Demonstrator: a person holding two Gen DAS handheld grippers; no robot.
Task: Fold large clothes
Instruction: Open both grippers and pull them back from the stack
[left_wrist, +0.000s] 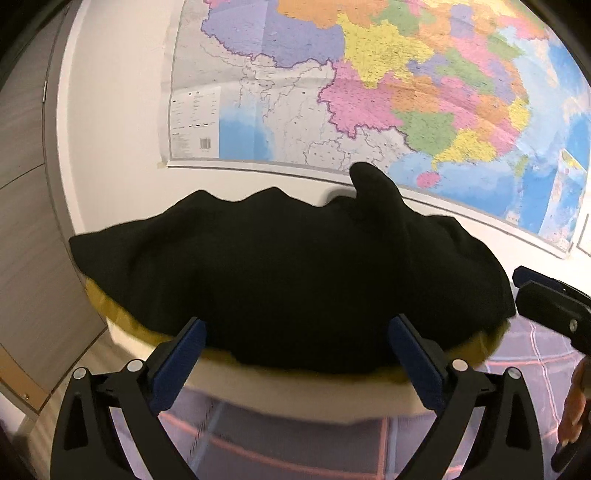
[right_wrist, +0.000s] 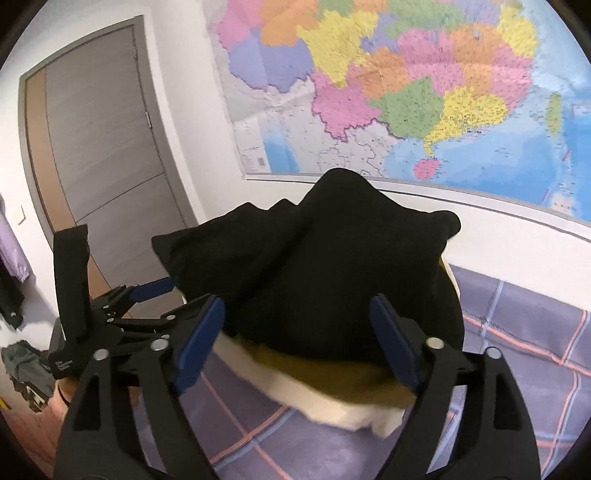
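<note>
Two claws, left claw (left_wrist: 297, 343) and right claw (right_wrist: 297, 336), gape wide, holding nothing. Black garment (left_wrist: 288, 273) looks soft, floppy; pinch its 6 o'clock edge.

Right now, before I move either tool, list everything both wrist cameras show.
black garment: one, black, top of the stack, rumpled
yellow garment: one, mustard, under the black one
cream garment: one, cream, bottom of the stack
bedspread: one, purple with pink checks, under the stack
wall map: one, multicoloured, on the white wall behind
door: one, grey, left of the map
clothes pile: grey and dark, far left, blurred
left tool: open, at the stack's near edge
right tool: open, at the stack
</note>
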